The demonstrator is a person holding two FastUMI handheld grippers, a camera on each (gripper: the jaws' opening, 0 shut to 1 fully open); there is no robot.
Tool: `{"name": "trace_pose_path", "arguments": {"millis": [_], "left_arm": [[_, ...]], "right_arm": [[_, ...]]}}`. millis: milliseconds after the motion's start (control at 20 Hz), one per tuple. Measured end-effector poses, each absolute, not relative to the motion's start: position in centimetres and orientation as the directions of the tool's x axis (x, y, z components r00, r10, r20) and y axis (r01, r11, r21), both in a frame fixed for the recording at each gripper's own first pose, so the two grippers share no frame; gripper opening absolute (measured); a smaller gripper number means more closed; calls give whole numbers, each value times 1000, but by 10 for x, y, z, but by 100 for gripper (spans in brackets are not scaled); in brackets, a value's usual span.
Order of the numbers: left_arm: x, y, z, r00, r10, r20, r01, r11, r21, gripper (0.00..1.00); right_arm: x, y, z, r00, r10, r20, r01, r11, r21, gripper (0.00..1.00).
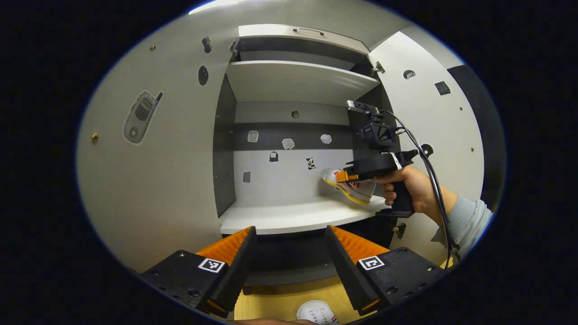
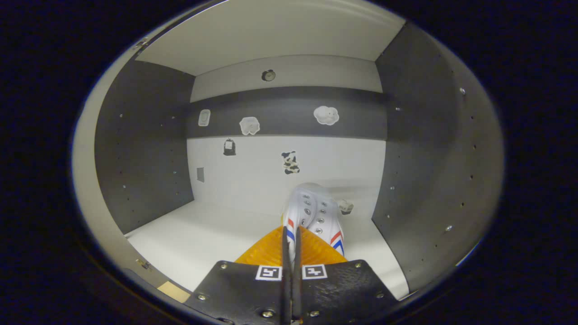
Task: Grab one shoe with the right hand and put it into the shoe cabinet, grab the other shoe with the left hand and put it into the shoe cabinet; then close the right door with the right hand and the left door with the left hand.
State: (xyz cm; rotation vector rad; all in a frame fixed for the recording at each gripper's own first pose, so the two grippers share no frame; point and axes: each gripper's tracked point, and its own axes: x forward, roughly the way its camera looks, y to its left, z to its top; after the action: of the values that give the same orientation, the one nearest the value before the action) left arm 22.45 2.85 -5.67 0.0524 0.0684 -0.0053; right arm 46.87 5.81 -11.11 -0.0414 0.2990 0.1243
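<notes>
In the left gripper view, we see our left hand-held gripper (image 1: pixel 291 253) released, its two fingers wide apart, facing the open shoe cabinet (image 1: pixel 293 81). Both doors stand open: the left door (image 1: pixel 158 158) and the right door (image 1: pixel 429 113). The other shoe (image 1: pixel 317 312) lies on the wooden floor (image 1: pixel 271 307), below the fingers. Farther off, a hand (image 1: pixel 406 187) holds the right hand-held gripper (image 1: pixel 344 177) with a shoe (image 1: pixel 356 187) tilted over the lower shelf (image 1: pixel 289 216).

In the right gripper view, the right hand-held gripper (image 2: pixel 292 253) is clenched on the heel edge of the shoe (image 2: pixel 314 212), toe pointing to the back wall, inside the cabinet on the right side of the shelf (image 2: pixel 203 234).
</notes>
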Motion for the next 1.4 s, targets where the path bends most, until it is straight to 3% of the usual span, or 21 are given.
{"name": "trace_pose_path", "arguments": {"millis": [100, 250, 300, 850, 1100, 1350, 1400], "left_arm": [[224, 26, -59, 997, -9, -78, 13, 999, 52, 92], [221, 17, -63, 995, -40, -96, 47, 997, 66, 92], [220, 15, -61, 995, -46, -91, 52, 997, 65, 92], [177, 4, -48, 996, -39, -86, 43, 998, 46, 92], [150, 9, -38, 997, -36, -71, 37, 999, 16, 92], [123, -2, -44, 998, -42, -37, 42, 999, 12, 92], [118, -1, -48, 999, -34, -19, 34, 999, 21, 92]], "right_arm": [[468, 47, -101, 968, 88, -237, -96, 995, -25, 15], [448, 53, -78, 980, 96, -172, -100, 995, -12, 84], [436, 57, -73, 980, 105, -166, -108, 994, -10, 96], [269, 87, -38, 990, 133, 49, -129, 988, -85, 93], [186, 61, -58, 995, 70, 64, -60, 989, -138, 95], [109, 34, -80, 999, 36, 29, -34, 996, -79, 96], [94, 24, -83, 1000, 17, 23, -16, 998, -65, 92]]}}
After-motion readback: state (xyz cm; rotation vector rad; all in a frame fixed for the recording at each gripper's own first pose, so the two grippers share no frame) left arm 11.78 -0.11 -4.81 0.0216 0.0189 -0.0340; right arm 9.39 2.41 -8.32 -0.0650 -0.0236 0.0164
